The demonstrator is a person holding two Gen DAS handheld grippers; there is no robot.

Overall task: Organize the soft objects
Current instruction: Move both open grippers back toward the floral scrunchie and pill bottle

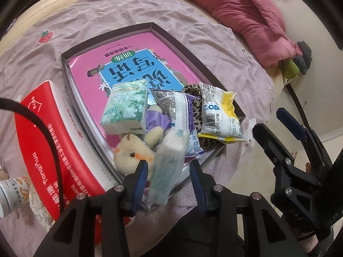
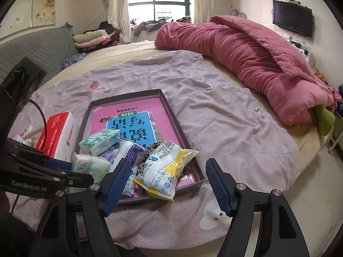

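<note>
A shallow dark box (image 1: 64, 64) with a pink book inside lies on the bed; it also shows in the right wrist view (image 2: 171, 115). Its near end holds a green tissue pack (image 1: 125, 107), a cream plush toy (image 1: 133, 152), a purple-white snack bag (image 1: 180, 111), a yellow-white snack bag (image 1: 220, 113) and leopard cloth (image 1: 196, 109). My left gripper (image 1: 169, 169) is open around a white tissue pack (image 1: 169, 160) that leans on the box's near edge. My right gripper (image 2: 168, 171) is open and empty above the box's near right corner, by the yellow-white bag (image 2: 165, 171).
A red and white tissue box (image 1: 53, 139) lies left of the dark box, with a white bottle (image 1: 12, 194) beyond it. A rolled pink quilt (image 2: 246, 60) lies along the far right of the bed. A black cable (image 1: 42, 132) crosses the red box.
</note>
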